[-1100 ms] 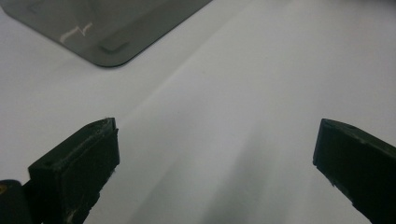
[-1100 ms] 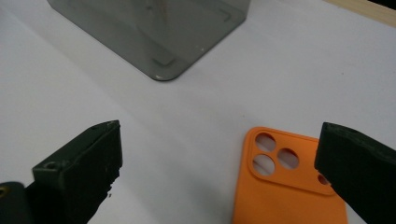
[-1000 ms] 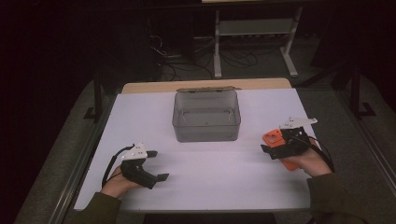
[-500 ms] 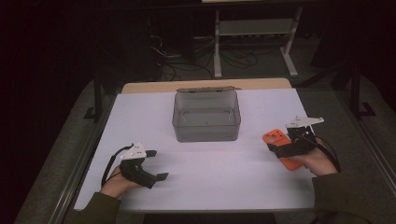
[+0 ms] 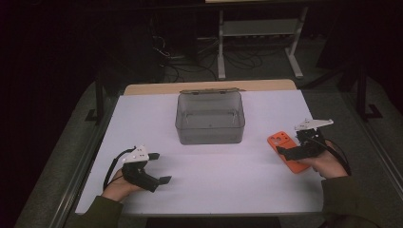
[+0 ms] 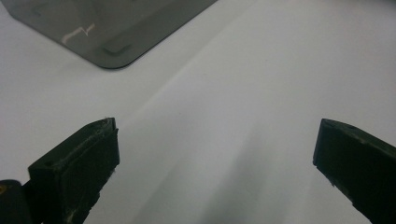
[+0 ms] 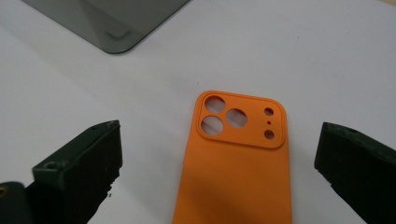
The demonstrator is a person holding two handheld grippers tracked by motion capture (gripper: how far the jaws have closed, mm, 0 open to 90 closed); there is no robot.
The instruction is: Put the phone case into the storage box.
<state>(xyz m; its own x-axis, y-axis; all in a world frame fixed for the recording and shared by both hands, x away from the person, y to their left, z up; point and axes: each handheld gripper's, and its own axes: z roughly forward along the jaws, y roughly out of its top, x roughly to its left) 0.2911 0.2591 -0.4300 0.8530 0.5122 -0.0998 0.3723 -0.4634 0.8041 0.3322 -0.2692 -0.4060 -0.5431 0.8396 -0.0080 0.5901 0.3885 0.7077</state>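
Now: right gripper lowered over the phone case, jaws spread.

We list one orange phone case [image 7: 236, 163], back up with its camera cut-outs showing, flat on the white table [image 5: 214, 175], right of the smoky plastic box [image 5: 210, 118] and apart from it. Our right gripper [image 5: 304, 151] has come nearer the case since a second ago and straddles it unclamped, which we read as a pickup about to begin. Our left gripper [image 5: 159, 176] rests open, left of the box. We can read no brand or writing.
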